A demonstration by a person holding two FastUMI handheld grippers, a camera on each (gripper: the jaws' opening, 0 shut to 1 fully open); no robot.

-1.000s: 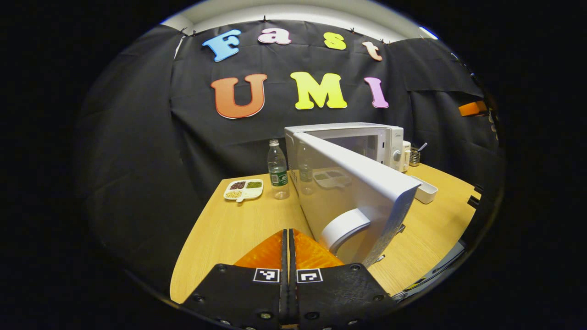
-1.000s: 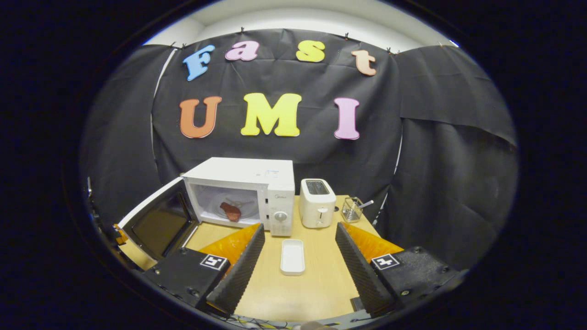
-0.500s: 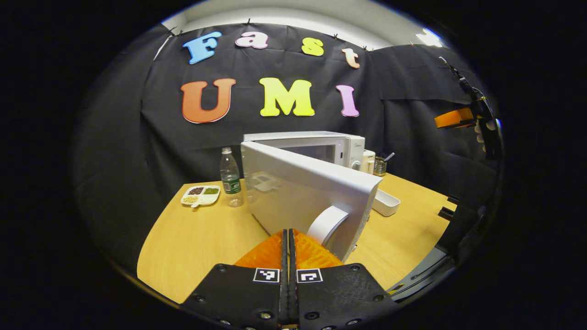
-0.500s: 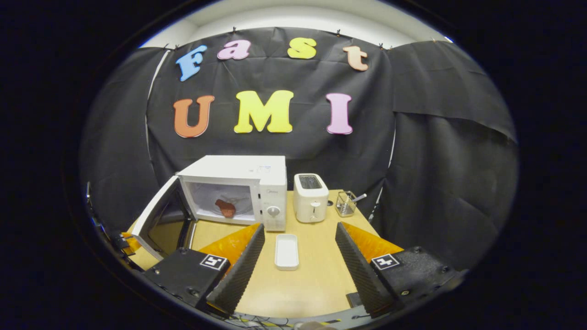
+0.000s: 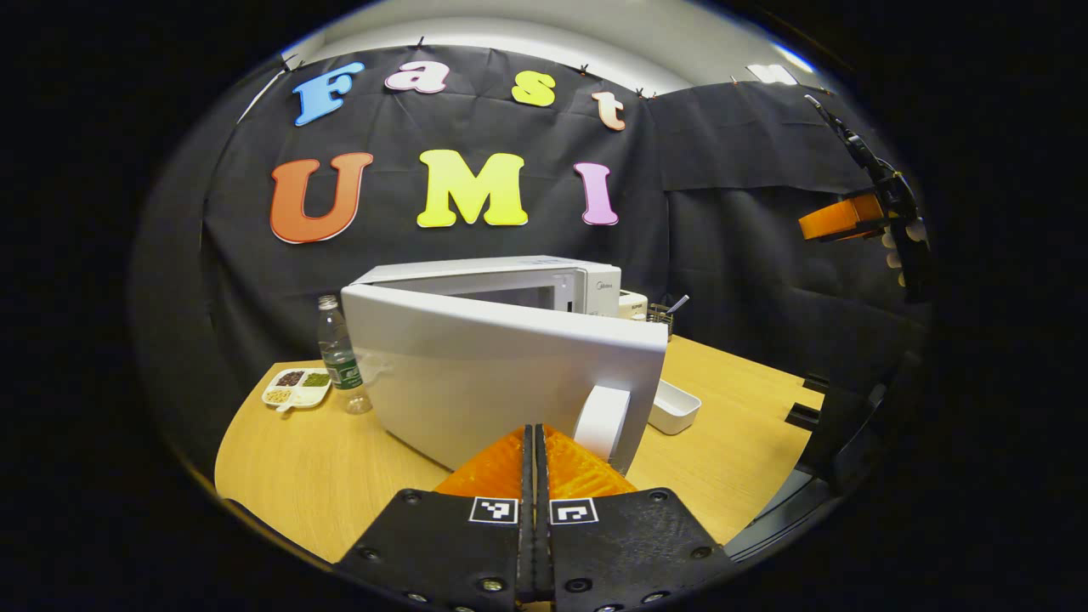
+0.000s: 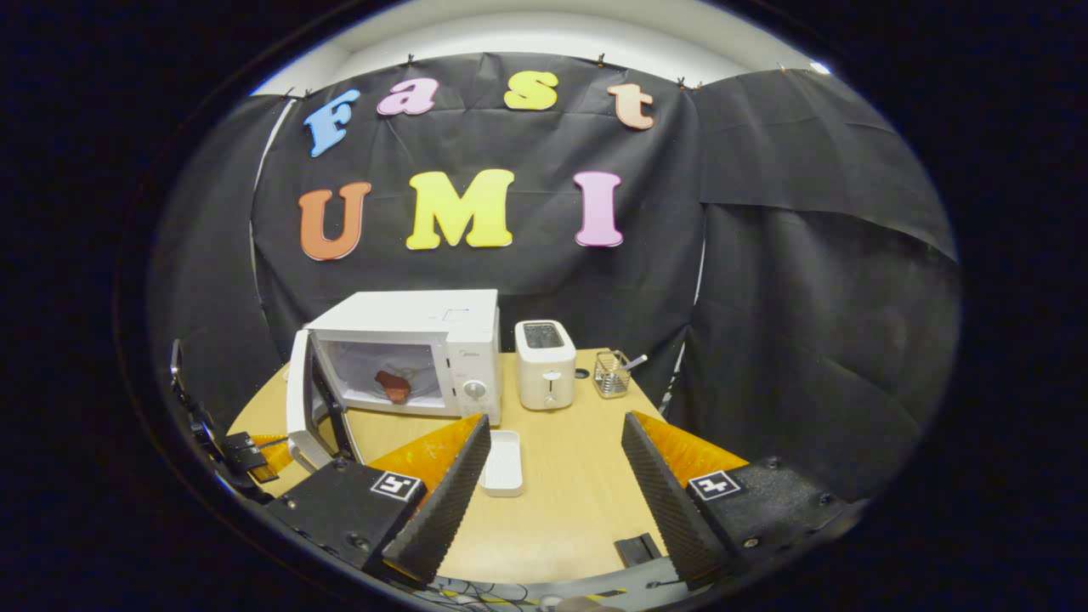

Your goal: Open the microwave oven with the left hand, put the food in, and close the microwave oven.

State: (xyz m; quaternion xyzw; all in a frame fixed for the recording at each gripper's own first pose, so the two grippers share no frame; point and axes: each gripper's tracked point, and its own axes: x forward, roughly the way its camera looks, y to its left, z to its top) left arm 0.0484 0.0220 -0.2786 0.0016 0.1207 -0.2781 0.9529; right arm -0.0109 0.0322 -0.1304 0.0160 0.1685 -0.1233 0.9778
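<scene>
Since a second ago the microwave door (image 5: 501, 374) has swung a good way toward shut, and the left gripper (image 5: 534, 442) has come round with it. Its two orange fingers are pressed flat together with nothing between them, and their tips sit right at the outside face of the door, just beside the white curved handle (image 5: 600, 421). I cannot tell if the tips are really touching the door.

Seen from the right gripper view, the microwave oven (image 6: 408, 353) is partly open, with the door (image 6: 299, 399) standing out from its left side. The food (image 6: 392, 384), a small reddish-brown piece, lies inside the microwave on the plate. So the putting-in part looks done, and only the closing is left.

The door's hinge is on the left side of the microwave, and the handle end is the free end. The left gripper is on the outside of that free end, so a push toward the microwave should shut it.

The right gripper (image 6: 552, 476) is held wide open and holds nothing. It hangs in front of the microwave, above the white tray (image 6: 501, 463), well apart from the door.
</scene>
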